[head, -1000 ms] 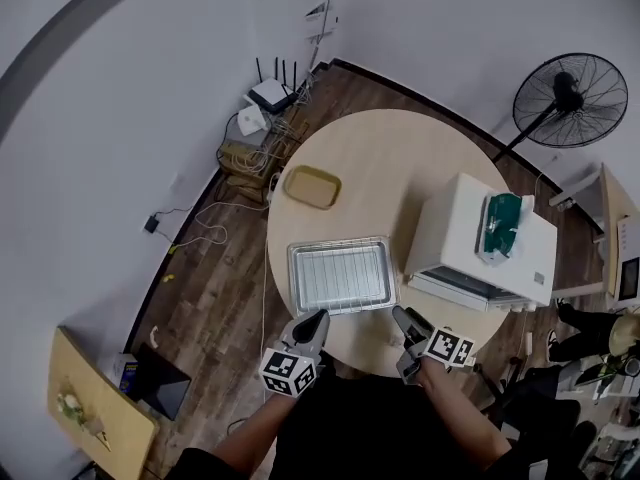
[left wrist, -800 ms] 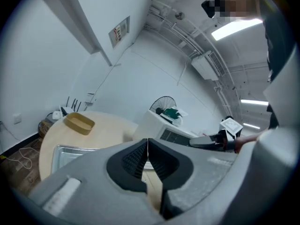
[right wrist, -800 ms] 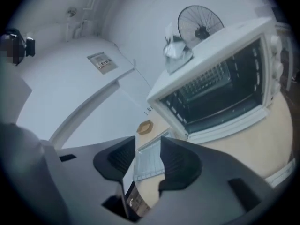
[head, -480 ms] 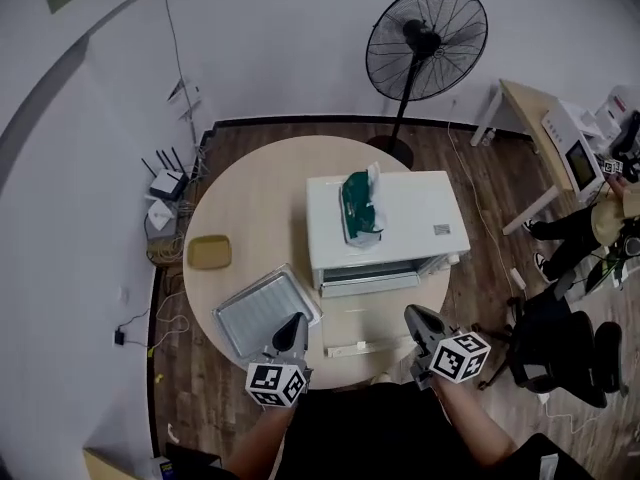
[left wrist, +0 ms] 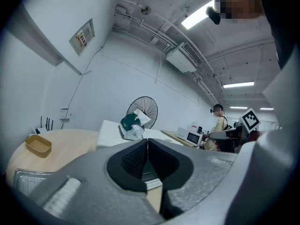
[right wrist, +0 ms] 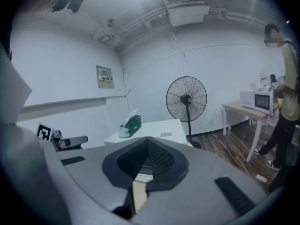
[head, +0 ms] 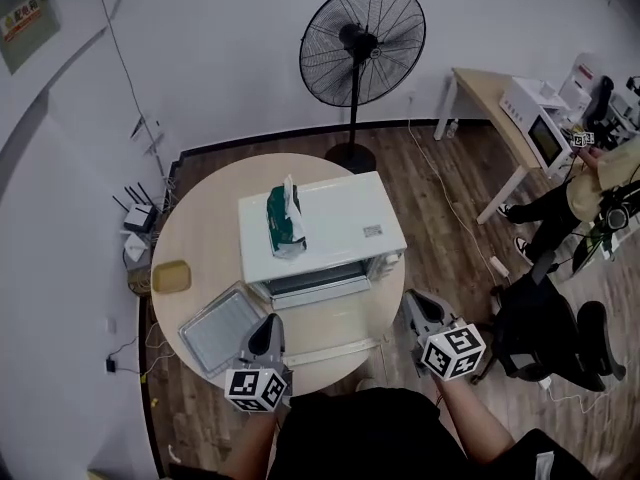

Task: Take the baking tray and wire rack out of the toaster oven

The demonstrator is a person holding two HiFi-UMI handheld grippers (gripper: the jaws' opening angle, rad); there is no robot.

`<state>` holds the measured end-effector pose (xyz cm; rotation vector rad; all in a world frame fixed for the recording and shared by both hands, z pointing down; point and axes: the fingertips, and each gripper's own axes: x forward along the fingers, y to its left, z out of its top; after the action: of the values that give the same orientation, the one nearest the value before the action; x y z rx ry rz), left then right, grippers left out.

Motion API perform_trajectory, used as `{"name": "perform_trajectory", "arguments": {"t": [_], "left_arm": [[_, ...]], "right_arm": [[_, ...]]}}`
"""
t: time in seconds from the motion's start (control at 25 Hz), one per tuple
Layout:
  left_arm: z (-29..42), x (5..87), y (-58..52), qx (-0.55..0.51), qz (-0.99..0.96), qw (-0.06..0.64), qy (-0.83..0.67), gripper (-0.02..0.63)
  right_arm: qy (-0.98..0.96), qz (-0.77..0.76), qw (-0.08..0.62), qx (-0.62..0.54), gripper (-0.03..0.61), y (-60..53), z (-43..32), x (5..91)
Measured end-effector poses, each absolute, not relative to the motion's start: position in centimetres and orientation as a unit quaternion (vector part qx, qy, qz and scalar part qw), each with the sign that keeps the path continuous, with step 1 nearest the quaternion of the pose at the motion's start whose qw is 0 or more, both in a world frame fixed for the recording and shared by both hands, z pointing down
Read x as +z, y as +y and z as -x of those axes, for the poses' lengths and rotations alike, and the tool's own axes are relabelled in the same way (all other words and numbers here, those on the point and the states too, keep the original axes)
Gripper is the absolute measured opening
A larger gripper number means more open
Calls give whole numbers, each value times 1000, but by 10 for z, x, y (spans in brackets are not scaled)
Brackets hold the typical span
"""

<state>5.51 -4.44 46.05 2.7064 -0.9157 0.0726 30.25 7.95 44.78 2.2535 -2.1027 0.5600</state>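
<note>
1. Wooden round worktop (head: 200,230): one baking tray (head: 218,328) at the front-left edge, outside the one toaster oven (head: 330,218); bare strip along the front edge.
2. Left tool (head: 268,322) and right tool (head: 413,300): both fully closed, holding nothing.

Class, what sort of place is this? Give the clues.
Probably an office or test room, not a home kitchen: a toaster oven on a round table, a standing fan, routers on the floor.
</note>
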Motion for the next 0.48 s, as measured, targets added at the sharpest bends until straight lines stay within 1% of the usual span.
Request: {"name": "perform_trajectory", "arguments": {"t": [0.16,0.32,0.48], "left_arm": [[-73,452,-35,24,-935,120,-333,17],[-73,444,-25,19,-928,96,-361,17],[-67,449,-14,13,-917,95,-388,18]], "right_arm": [[-675,-718,12,167,3,89,-329,442],[-684,-713,15,156,3,97,-340,437],[-694,-707,41,126,3,99,-344,438]]}}
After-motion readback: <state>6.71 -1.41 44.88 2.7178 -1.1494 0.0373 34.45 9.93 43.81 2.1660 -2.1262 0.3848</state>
